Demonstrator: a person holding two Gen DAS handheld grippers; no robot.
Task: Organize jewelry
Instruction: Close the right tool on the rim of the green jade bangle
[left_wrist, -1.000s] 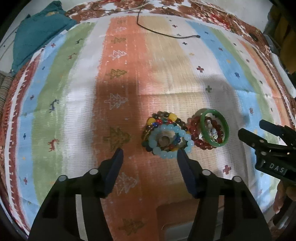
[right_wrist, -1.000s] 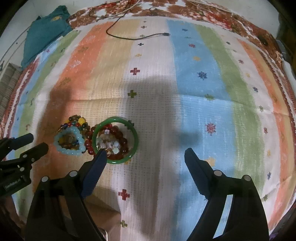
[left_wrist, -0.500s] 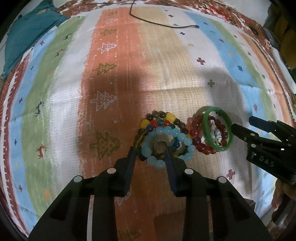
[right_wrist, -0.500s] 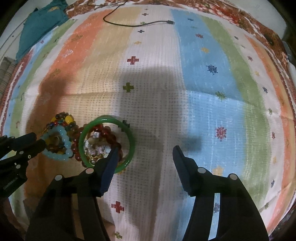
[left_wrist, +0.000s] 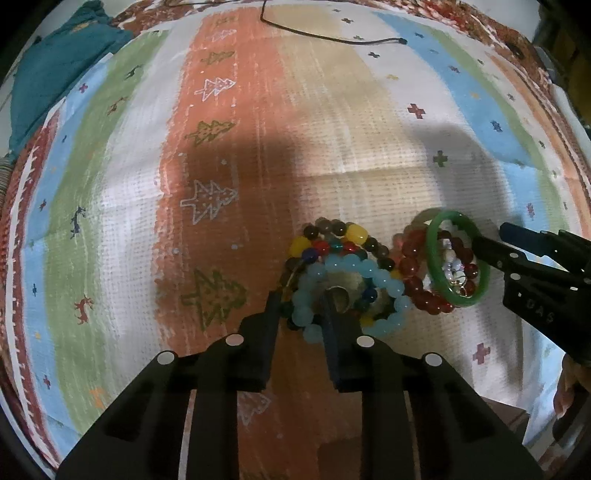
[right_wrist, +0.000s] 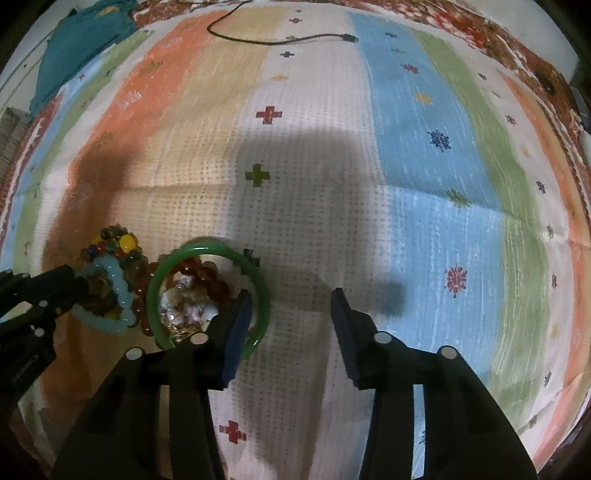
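While your left tool narrows its jaws around the near side of the pale blue bead bracelet, the beads sit between its fingers, though you cannot tell whether the pads press them yet. Your right tool is closing too: its left finger stands inside the green bangle, the rim between the two fingers and untouched by the right one. Just beyond the left tool lies a multicoloured bead bracelet, with dark red beads beside the bangle, all on the striped cloth.
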